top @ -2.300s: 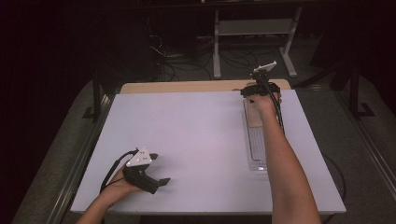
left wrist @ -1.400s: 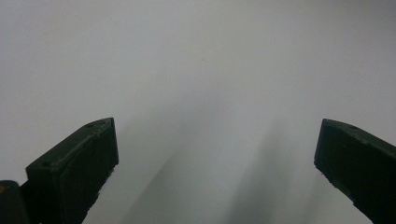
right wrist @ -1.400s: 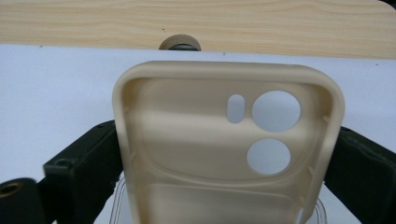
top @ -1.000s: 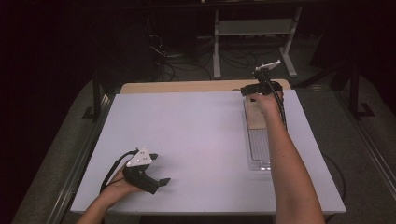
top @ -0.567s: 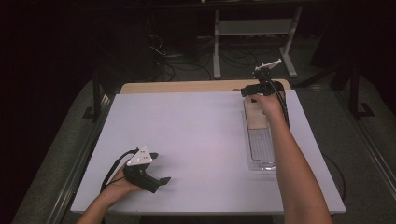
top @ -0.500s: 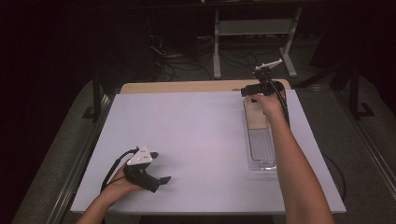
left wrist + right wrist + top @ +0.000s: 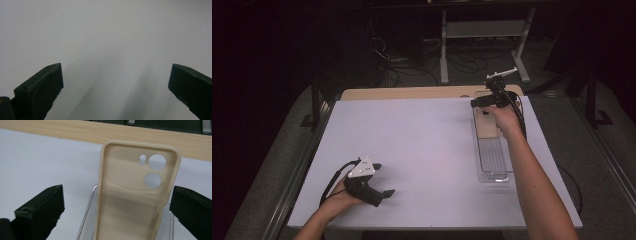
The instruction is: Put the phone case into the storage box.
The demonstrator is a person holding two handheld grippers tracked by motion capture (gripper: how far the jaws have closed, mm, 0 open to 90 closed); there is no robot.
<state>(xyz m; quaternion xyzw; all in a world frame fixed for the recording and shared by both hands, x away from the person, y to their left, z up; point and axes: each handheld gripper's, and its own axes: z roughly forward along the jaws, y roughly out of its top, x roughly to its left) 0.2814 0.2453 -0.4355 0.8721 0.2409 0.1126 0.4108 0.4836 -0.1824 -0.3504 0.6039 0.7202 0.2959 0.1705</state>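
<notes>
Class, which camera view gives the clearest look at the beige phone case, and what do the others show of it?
The right gripper view: the phone case sits close between the open fingers, camera cut-outs plain. The high view shows it small in the clear tray, partly behind the hand. The left gripper view faces white table.

left gripper (image 7: 379, 180): near, low, fingers wide apart | right gripper (image 7: 479, 101): arm outstretched, fingers apart

Table middle: the table (image 7: 427, 135) lies bare from the left gripper (image 7: 379, 180) across to the tray (image 7: 492, 160).
Left jaws: wide apart, bare table between them.
Right side: the clear tray lies lengthwise there, the right forearm above it.
Right jaws: right gripper (image 7: 117, 220) spread wide; the beige case (image 7: 135, 195) stands between them, touching neither.
Far edge: a wood strip (image 7: 412, 93) beyond the white surface.
</notes>
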